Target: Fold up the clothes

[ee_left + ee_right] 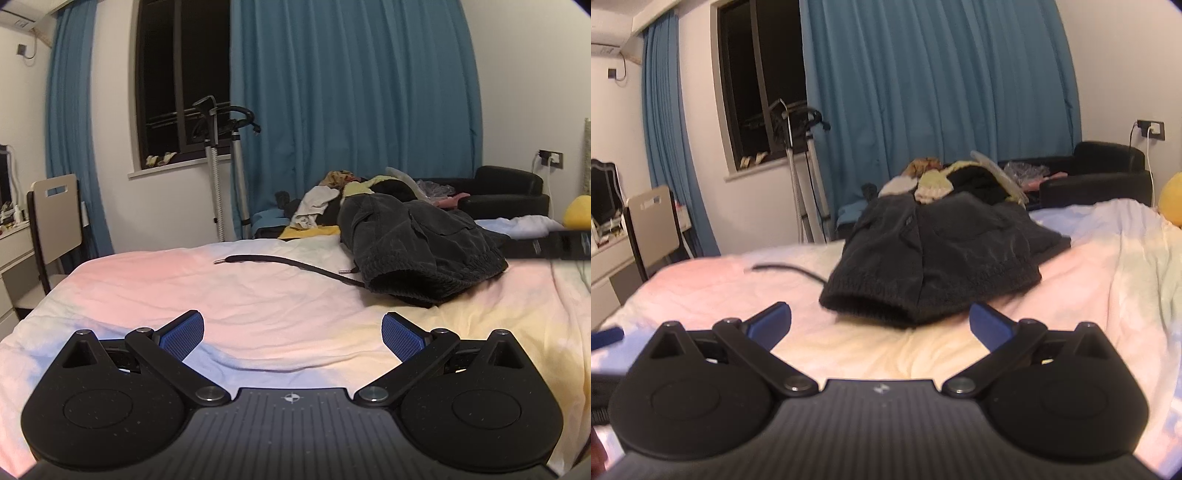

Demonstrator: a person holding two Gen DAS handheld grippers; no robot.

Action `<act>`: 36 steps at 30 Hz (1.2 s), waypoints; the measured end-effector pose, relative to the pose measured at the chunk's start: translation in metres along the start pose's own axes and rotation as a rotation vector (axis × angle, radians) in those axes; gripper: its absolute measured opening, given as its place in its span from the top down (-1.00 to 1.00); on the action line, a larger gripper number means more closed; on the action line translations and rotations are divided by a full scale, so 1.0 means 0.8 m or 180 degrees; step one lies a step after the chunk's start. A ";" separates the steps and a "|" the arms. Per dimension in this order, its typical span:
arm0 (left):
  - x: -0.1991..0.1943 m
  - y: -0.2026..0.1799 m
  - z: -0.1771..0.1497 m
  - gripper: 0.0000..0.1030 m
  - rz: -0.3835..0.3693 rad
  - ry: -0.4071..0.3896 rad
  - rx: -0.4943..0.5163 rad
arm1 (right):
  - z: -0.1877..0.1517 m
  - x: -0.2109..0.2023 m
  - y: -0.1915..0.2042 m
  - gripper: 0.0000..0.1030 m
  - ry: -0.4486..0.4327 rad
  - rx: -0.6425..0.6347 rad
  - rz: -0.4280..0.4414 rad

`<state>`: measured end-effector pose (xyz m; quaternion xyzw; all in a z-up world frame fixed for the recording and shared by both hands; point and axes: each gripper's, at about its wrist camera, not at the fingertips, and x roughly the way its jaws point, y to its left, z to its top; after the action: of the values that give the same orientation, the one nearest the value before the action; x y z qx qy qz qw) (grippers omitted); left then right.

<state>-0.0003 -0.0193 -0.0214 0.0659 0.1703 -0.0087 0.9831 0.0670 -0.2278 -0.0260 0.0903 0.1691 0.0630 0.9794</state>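
On the bed's pastel blanket [155,284] I hold my left gripper [292,332] low, its blue pads spread wide with nothing between them. Ahead and to its right lies the dark grey garment [417,243], crumpled, its ribbed hem facing me, and a black drawstring [288,264] trails from it leftward across the blanket. Behind the garment sits a heap of mixed clothes [332,195] near the blue curtain [351,85]. At the far right edge of this view I see part of the other tool.

My right gripper [880,323] is likewise spread wide and empty, hovering over the blanket [1108,266] just short of the garment [934,254], whose hem opening lies between and slightly beyond the fingertips, not touching them. A black sofa [1108,173] stands beyond the bed.
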 end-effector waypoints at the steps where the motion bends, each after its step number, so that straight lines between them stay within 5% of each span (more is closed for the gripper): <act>1: 0.003 -0.004 0.001 -1.00 -0.0016 0.0001 0.0054 | 0.009 0.005 -0.002 -1.00 -0.0005 -0.0012 -0.0004; 8: 0.050 -0.061 0.006 -1.00 -0.0196 0.0007 0.0735 | 0.047 0.036 -0.039 -1.00 0.0026 0.0069 -0.0132; 19: 0.194 -0.198 -0.014 -0.92 -0.0377 -0.0146 0.2340 | 0.018 0.050 -0.138 -1.00 -0.0068 0.0796 -0.0333; 24: 0.250 -0.240 -0.050 -0.92 -0.0240 -0.0387 0.3471 | -0.001 0.082 -0.162 -1.00 0.0126 0.1121 -0.0298; 29: 0.282 -0.266 -0.057 -0.92 -0.0327 -0.0644 0.4108 | -0.014 0.103 -0.171 -1.00 0.0201 0.1266 -0.0317; 33: 0.306 -0.279 -0.047 -0.65 -0.0517 -0.0476 0.4296 | -0.021 0.111 -0.186 -1.00 0.0213 0.1405 -0.0424; 35: 0.310 -0.280 -0.047 -0.31 -0.0598 -0.0385 0.4367 | -0.022 0.111 -0.191 -1.00 0.0193 0.1463 -0.0460; 36: 0.309 -0.279 -0.048 0.02 -0.0624 -0.0360 0.4391 | -0.022 0.110 -0.193 -1.00 0.0166 0.1470 -0.0478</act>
<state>0.2107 -0.2343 -0.1688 0.6588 0.0796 -0.2068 0.7189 0.1574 -0.3623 -0.1012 0.2973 0.2105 -0.0479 0.9300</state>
